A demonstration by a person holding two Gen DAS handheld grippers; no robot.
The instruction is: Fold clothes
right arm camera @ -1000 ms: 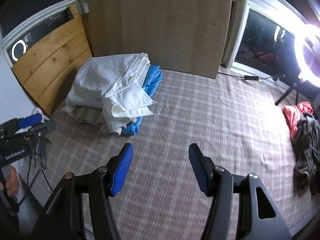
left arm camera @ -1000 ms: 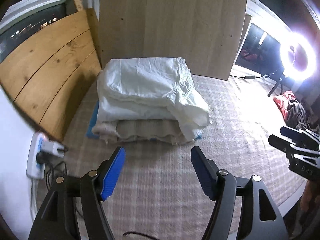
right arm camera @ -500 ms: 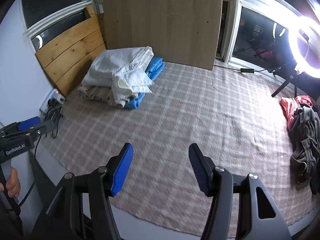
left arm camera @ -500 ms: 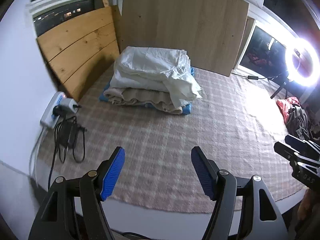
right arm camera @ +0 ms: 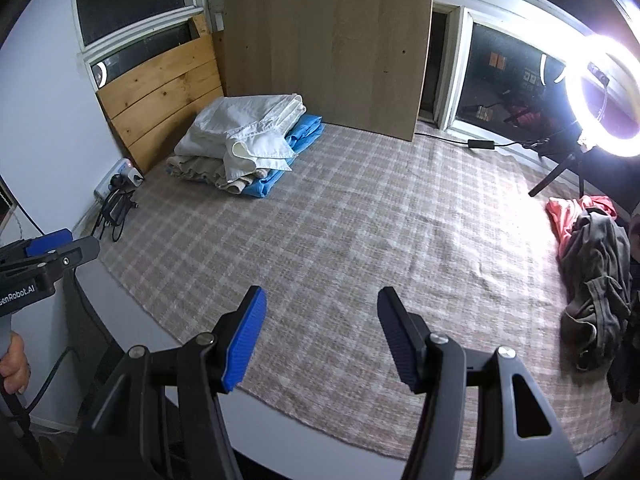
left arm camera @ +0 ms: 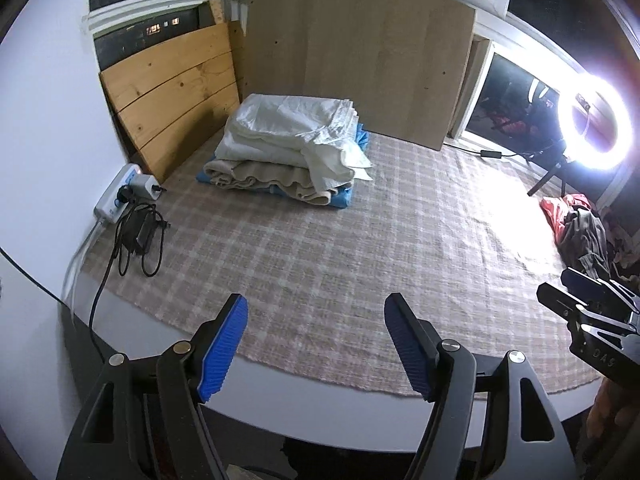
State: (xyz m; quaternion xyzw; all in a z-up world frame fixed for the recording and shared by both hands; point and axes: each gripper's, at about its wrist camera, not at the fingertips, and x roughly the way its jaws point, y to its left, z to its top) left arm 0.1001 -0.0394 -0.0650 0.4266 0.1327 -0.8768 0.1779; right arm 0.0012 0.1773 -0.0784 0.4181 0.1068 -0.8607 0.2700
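Folded stack point(left arm camera: 294, 148) sits at far-left corner of the checked cloth point(left arm camera: 340, 248), white garment point(right arm camera: 240, 128) on top, beige layer point(left arm camera: 260, 178) under it, blue piece point(right arm camera: 296, 140) at the bottom sticking out on the right side; stack is just in front of the tall wood panel point(left arm camera: 360, 60) and beside the slatted plank board point(left arm camera: 172, 96); unfolded pile point(right arm camera: 592, 256) lies at the cloth's right edge, well apart from the stack: red item point(right arm camera: 568, 212) partly under a dark grey-green one; my left gripper point(left arm camera: 316, 344) hangs over the near edge of the cloth w/ fingers spread wide, blue pads point(left arm camera: 224, 348) apart, nothing btwn them; my right gripper point(right arm camera: 320, 336) likewise over the near edge, fingers spread, nothing btwn, not touching fabric; each gripper shows at the edge of the other's view, left one at lower left of the right cam w/ a hand point(right arm camera: 14, 356) on its handle; cloth covers a white tabletop point(left arm camera: 360, 416), bare rim visible near me; power strip point(left arm camera: 116, 192) w/ plugs and coiled black cable point(left arm camera: 140, 236) sit at the left side by the wall; ring light point(right arm camera: 604, 96) on a tripod glares at far right, by dark windows point(right arm camera: 504, 80); a black cord w/ adapter point(left arm camera: 490, 154) runs along the far edge of the cloth.
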